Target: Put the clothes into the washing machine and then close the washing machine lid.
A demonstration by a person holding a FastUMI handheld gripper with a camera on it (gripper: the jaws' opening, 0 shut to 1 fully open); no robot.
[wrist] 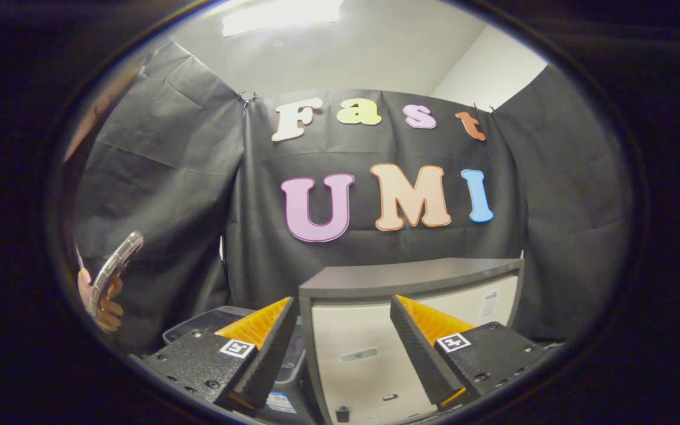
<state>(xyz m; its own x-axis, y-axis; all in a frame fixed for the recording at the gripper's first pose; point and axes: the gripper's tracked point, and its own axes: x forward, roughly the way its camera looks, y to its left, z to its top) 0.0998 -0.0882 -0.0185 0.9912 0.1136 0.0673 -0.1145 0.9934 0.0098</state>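
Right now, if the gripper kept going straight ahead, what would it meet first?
Probably the washing machine's raised lid, seen between the open, empty fingers of the gripper and just beyond them; depth is uncertain.

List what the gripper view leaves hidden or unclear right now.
- Washing machine drum and any clothes: hidden behind its raised lid, which faces the camera just beyond the fingers.
- Label on the lid: too small to read.
- Hand holding a phone, off beside the booth wall: cut off, the rest of the person unseen.
- Claw: open, holding nothing.
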